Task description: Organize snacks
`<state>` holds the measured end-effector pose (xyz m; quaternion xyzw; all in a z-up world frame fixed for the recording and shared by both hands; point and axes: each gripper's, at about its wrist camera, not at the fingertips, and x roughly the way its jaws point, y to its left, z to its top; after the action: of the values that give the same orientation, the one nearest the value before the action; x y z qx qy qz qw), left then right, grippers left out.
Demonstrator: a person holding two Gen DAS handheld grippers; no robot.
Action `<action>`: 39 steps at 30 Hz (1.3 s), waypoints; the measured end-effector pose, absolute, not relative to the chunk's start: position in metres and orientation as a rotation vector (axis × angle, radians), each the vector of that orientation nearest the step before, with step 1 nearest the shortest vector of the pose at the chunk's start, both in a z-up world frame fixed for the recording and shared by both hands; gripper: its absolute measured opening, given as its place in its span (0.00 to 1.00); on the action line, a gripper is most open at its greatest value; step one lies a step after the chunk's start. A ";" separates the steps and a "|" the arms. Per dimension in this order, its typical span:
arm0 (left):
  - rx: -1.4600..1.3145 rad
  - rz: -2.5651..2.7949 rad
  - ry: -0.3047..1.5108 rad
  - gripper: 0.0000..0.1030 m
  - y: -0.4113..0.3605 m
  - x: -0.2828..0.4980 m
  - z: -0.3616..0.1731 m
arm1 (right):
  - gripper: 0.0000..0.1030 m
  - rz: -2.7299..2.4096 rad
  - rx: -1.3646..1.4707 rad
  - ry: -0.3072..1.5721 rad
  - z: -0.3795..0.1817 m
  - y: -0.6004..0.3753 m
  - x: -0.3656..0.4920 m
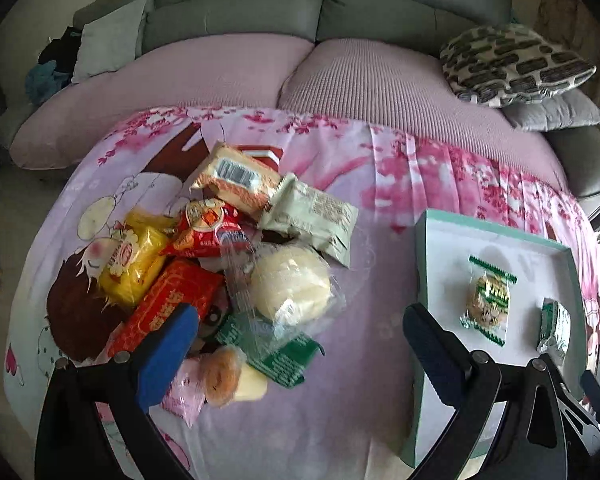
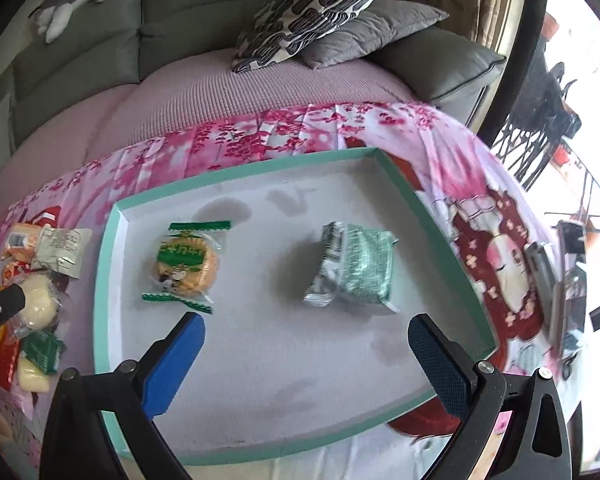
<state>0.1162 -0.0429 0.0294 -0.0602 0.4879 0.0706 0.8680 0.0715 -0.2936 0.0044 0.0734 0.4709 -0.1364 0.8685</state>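
Probably the soft white bun in crinkly clear wrap [image 1: 290, 286] squashes easily; pinch its slippery wrapper edge. Left claw [image 1: 296, 350] and right claw [image 2: 306, 356] both gape empty.

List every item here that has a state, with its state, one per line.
Left gripper: jaws open, empty, above the pile.
Right gripper: jaws open, empty, over the tray.
Tray: holds two snacks.
Round cookie: wrapped, in tray.
Green packet: sealed, in tray.
Snack pile: unsorted, on the cloth.
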 end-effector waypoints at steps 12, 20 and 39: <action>-0.184 0.124 0.986 0.99 0.000 0.120 0.018 | 1.00 -0.286 0.109 0.980 -0.001 -0.256 0.083; -0.132 0.075 0.965 0.99 0.014 0.110 0.030 | 1.00 -0.306 0.118 0.970 -0.006 -0.236 0.085; -0.267 0.171 1.063 0.99 0.103 0.097 0.009 | 1.00 -0.034 0.100 0.930 0.000 -0.138 0.078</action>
<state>0.0966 0.1029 0.0086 -0.1266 0.5047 0.0814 0.8501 0.0778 -0.1383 0.0002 0.0482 0.4483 -0.0162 0.8924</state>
